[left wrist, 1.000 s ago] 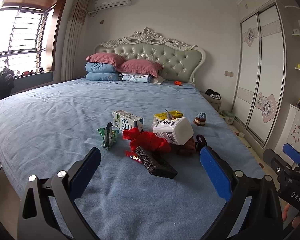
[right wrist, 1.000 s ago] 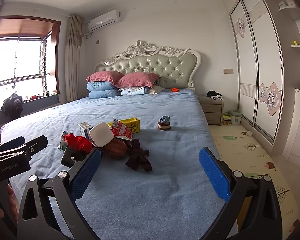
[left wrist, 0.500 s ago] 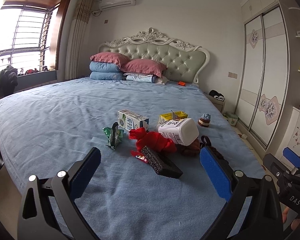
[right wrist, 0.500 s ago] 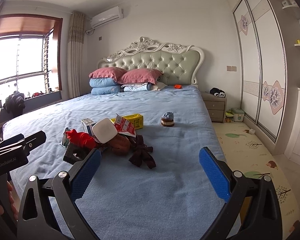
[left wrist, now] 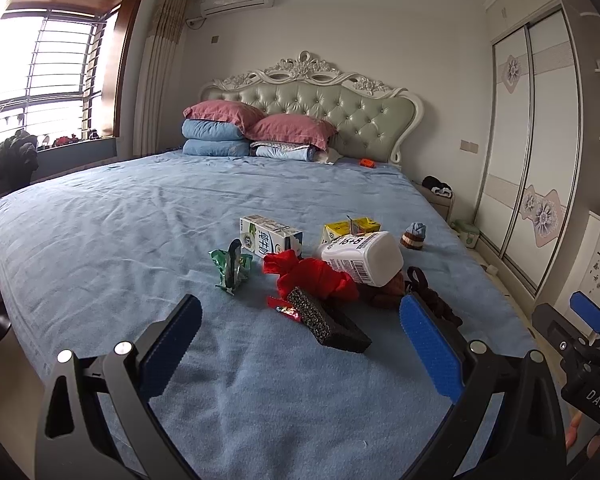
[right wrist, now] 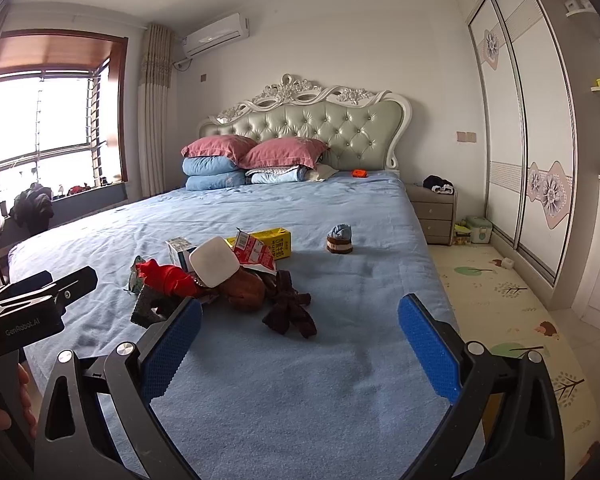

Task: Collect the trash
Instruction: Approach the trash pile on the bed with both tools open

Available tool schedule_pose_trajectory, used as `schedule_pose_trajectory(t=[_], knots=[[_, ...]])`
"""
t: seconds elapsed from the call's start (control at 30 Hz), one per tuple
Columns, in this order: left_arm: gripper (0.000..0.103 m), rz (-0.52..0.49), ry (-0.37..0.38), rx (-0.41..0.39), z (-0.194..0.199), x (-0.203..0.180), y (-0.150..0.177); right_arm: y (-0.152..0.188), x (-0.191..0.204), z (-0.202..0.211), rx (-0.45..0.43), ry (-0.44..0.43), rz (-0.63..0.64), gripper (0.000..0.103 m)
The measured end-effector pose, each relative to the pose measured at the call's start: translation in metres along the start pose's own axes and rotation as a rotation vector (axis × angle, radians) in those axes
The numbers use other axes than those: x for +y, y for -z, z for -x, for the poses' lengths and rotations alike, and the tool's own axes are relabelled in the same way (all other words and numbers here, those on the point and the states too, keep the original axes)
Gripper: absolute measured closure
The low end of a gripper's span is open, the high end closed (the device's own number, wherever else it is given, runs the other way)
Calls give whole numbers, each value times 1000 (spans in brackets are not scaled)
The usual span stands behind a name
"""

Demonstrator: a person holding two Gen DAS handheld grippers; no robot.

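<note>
A pile of trash lies on the blue bed (left wrist: 100,240): a black sponge (left wrist: 328,318), a red wrapper (left wrist: 286,309), a red cloth (left wrist: 312,274), a green foil wrapper (left wrist: 230,266), a white milk carton (left wrist: 270,236), a yellow carton (left wrist: 350,227), a white bottle (left wrist: 364,256) and dark brown cloth (right wrist: 288,308). My left gripper (left wrist: 298,334) is open and empty, just short of the sponge. My right gripper (right wrist: 298,336) is open and empty, in front of the brown cloth. The bottle (right wrist: 214,260) and yellow carton (right wrist: 274,242) also show in the right wrist view.
A small blue-and-brown rolled item (right wrist: 340,238) sits apart on the bed to the right. Pillows (left wrist: 256,132) are stacked at the headboard, with a small orange object (right wrist: 358,173) near them. A nightstand (right wrist: 434,212), a wardrobe (right wrist: 520,120) and a floor mat (right wrist: 500,300) are on the right.
Both grippers have moved forward toward the pile, which looks larger and nearer now. Both stay open and empty.
</note>
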State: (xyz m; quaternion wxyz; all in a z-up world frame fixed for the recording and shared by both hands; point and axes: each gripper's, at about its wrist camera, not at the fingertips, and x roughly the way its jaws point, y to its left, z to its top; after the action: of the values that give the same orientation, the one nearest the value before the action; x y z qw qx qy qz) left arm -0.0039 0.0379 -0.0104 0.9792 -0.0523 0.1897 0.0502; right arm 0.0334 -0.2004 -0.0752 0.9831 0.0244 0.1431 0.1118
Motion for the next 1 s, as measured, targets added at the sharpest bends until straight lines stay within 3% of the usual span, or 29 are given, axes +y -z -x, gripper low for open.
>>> schedule_pose_trajectory(t=[1.0], knots=[[4, 21, -12, 36, -11, 12, 4, -2, 10, -6, 29, -46, 19, 8]])
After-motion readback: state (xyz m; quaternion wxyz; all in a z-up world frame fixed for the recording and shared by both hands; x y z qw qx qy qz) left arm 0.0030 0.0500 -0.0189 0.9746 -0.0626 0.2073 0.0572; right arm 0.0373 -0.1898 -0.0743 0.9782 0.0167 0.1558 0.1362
